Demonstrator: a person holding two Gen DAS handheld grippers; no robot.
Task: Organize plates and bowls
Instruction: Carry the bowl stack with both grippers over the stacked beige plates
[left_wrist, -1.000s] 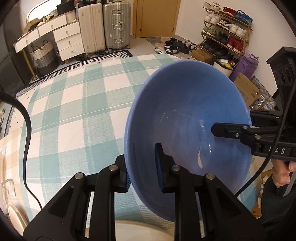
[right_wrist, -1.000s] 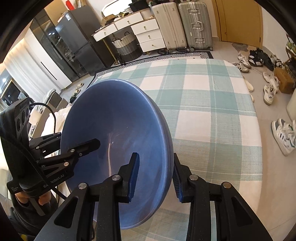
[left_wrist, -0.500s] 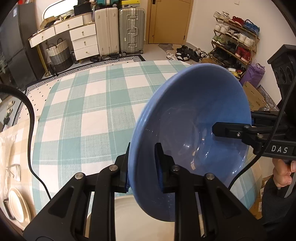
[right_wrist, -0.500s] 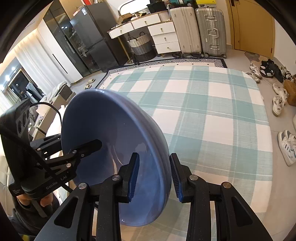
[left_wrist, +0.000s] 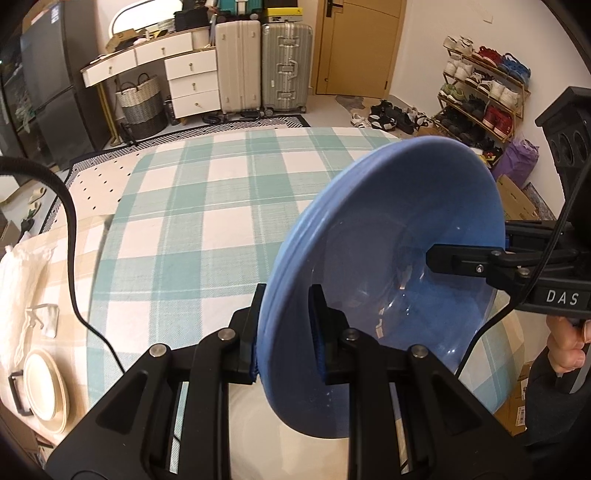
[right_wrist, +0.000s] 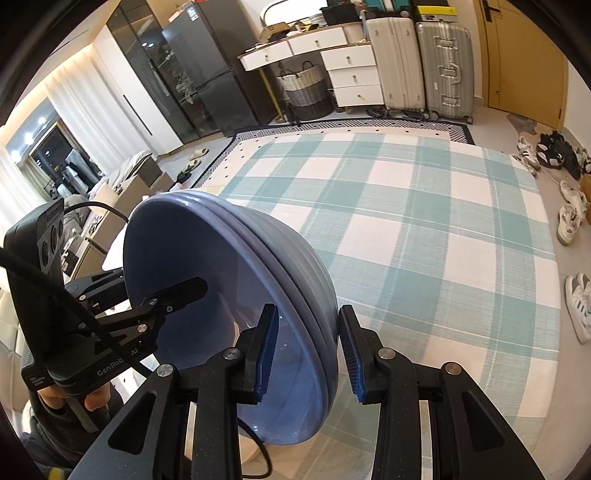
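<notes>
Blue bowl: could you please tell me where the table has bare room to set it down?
The green-checked cloth is bare across its centre and far side. Crowded: the left edge, with cream plates and a white cloth.
</notes>
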